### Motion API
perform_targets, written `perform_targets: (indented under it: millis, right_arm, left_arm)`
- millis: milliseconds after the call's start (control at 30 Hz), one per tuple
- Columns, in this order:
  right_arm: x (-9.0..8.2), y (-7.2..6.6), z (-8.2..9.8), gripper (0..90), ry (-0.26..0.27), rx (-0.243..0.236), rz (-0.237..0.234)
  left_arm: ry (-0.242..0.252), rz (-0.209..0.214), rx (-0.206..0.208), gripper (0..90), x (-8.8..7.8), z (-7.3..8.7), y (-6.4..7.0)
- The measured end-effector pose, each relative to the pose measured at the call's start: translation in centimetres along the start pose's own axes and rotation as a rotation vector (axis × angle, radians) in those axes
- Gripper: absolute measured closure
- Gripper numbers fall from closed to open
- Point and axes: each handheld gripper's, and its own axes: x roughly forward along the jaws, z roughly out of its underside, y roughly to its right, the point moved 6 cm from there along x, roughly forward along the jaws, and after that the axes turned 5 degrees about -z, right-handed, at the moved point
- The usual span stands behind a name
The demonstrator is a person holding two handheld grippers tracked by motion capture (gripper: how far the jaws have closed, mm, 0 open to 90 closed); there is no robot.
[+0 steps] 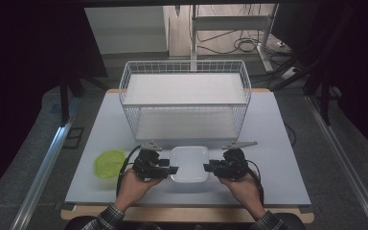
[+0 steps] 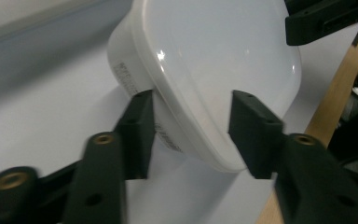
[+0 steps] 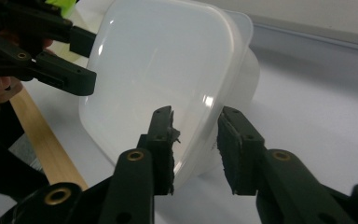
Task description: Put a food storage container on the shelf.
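A person stands at the near edge of the bench (image 1: pixel 268 143), a tool in each hand, and both tools meet at a white plastic container (image 1: pixel 189 164) that sits close to the front edge, in the middle. It is a rounded, square tub with a rim around its top.

The left tool (image 1: pixel 172 169) comes at the tub from its left side. In the left gripper view, that tool (image 2: pixel 191 135) straddles the tub's (image 2: pixel 205 70) rim: one jaw lies against the outer wall and the other over the inside, the gap between them narrowed about halfway. The inner pad seems to touch the plastic, but motion blur makes it hard to be sure that both pads press.

The right tool (image 1: pixel 208 167) mirrors it on the right side. In the right gripper view, the tool (image 3: pixel 196 140) has the tub's (image 3: pixel 158 70) corner wall between its jaws, also drawn in to a narrow gap, with one pad against the inside and the other just outside the wall.

Behind the tub stands a white wire basket shelf (image 1: pixel 186 98), well apart from the tools. A lime green lid (image 1: pixel 109 163) lies flat on the bench, just left of the left hand (image 1: pixel 133 188).
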Motion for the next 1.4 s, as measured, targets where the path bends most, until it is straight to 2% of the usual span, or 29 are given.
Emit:
perform_targets:
  millis: [167,200,233,267,333,433,700,967,1100,1400]
  right_arm:
    - [0.0,0.2,-0.1,70.8,0.018,0.032,0.006]
    - [-0.1,0.3,-0.1,72.7,0.03,0.049,0.005]
    - [-0.1,0.3,-0.1,72.7,0.03,0.049,0.005]
    - [-0.3,0.5,-0.1,76.5,0.046,0.066,0.008]
    - [-0.4,0.7,-0.2,78.3,0.06,0.061,0.025]
    - [-0.4,0.8,-0.2,78.4,0.065,0.066,0.028]
    - [-0.2,0.2,-0.3,78.5,0.091,0.013,0.073]
    - [-0.4,-0.1,-0.8,78.4,0.125,-0.01,0.074]
    - [-0.7,-0.4,-1.6,78.4,0.151,-0.023,0.07]
    - [-1.6,-0.8,-3.4,78.3,0.199,-0.05,0.055]
  left_arm:
    - [0.023,-0.026,-0.014,61.0,0.0,0.0,0.1]
    - [0.043,-0.033,-0.025,63.3,-0.1,0.0,0.2]
    - [0.043,-0.033,-0.025,66.0,-0.1,0.0,0.2]
    - [0.065,-0.041,-0.039,69.4,-0.1,0.0,0.2]
    - [0.075,-0.046,-0.049,75.0,-0.1,0.0,0.2]
    - [0.074,-0.046,-0.055,75.4,0.0,-0.1,0.1]
    - [0.09,-0.072,-0.072,76.8,0.1,0.1,-0.1]
    - [0.121,-0.081,-0.067,77.4,-0.7,-0.5,-0.2]
    - [0.149,-0.092,-0.063,77.6,-1.5,-1.4,-0.1]
    - [0.188,-0.119,-0.023,77.8,-3.2,-3.4,0.1]
